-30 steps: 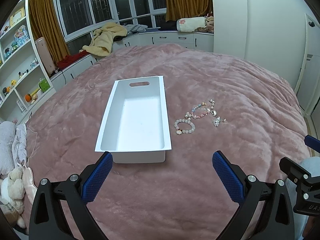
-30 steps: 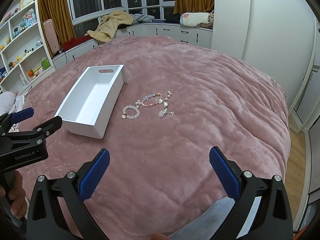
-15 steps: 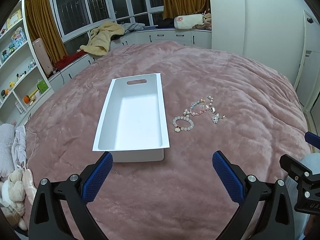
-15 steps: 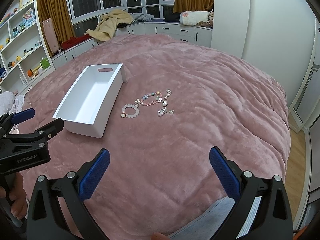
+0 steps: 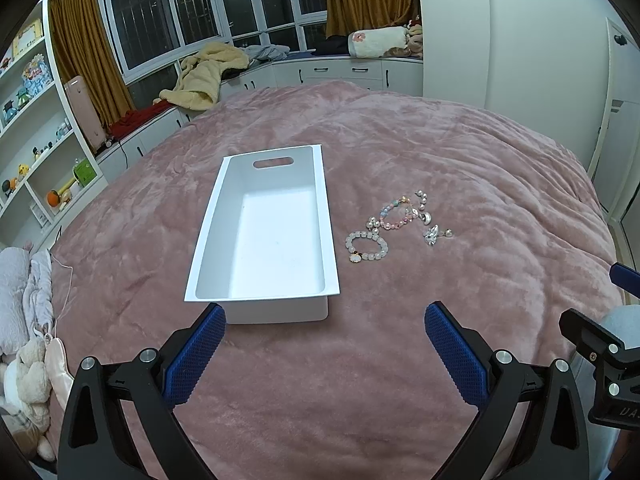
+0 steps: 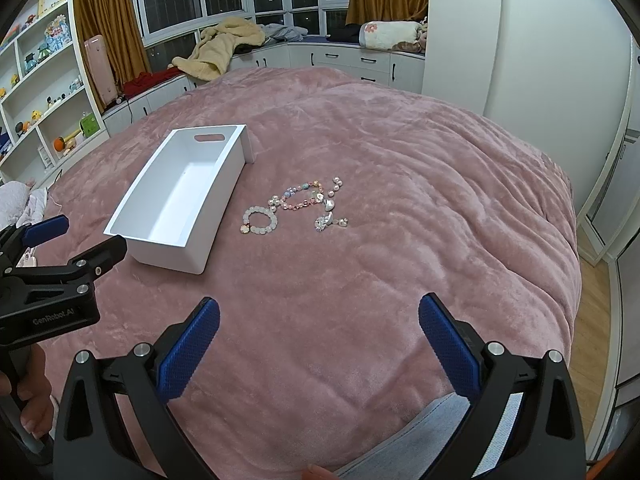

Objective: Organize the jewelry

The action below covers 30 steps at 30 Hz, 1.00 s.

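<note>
An empty white tray (image 5: 328, 240) (image 6: 136, 196) with a handle slot lies on the pink bedspread. To its right lies a small cluster of jewelry: a pale bead bracelet with a gold charm (image 5: 367, 246) (image 6: 259, 221), a pink and blue bead bracelet (image 5: 396, 216) (image 6: 301, 197), and silver pearl pieces (image 5: 434, 234) (image 6: 330, 216). My left gripper (image 5: 322, 314) is open, hovering just before the tray's near end. My right gripper (image 6: 318, 308) is open over bare blanket, short of the jewelry. Nothing is between either pair of fingers.
The pink blanket (image 6: 400, 152) covers a wide bed. White shelves with toys (image 5: 36, 152) stand at the left, window-seat cabinets with clothes (image 5: 208, 76) at the back, a wardrobe (image 5: 520, 40) at the right. The left gripper body (image 6: 48, 292) shows in the right wrist view.
Both views have drifted slightly; the tray and jewelry sit a little higher and farther in the frames. Both grippers stay open and nothing on the bed has moved.
</note>
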Available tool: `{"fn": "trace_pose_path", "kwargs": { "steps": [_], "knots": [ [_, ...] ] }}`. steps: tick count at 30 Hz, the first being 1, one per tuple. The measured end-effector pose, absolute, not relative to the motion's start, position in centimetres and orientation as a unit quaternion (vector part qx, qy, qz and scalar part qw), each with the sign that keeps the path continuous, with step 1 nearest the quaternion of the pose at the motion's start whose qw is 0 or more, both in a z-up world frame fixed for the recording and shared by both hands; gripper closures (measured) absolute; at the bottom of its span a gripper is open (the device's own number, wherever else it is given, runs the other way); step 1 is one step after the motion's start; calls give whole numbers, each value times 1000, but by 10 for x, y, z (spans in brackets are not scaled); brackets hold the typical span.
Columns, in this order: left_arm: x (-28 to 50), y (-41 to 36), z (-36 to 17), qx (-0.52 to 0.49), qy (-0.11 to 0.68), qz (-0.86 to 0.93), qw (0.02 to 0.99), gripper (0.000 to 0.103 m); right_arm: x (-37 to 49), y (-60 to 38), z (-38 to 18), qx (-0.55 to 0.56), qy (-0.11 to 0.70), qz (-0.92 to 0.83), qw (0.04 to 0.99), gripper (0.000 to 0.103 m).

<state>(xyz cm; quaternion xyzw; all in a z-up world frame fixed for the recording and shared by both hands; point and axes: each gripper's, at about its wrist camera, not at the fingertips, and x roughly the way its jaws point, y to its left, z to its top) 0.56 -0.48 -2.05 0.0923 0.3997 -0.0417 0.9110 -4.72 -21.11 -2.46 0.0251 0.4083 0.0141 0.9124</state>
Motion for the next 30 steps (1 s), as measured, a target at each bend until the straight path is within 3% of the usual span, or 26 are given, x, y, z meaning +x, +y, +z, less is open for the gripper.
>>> {"fn": "trace_pose_path", "kwargs": {
  "steps": [30],
  "knots": [
    [5,-3,-29,92,406,-44,908,2,-46,-216,-33,24,416,9,909,5]
  ]
}}
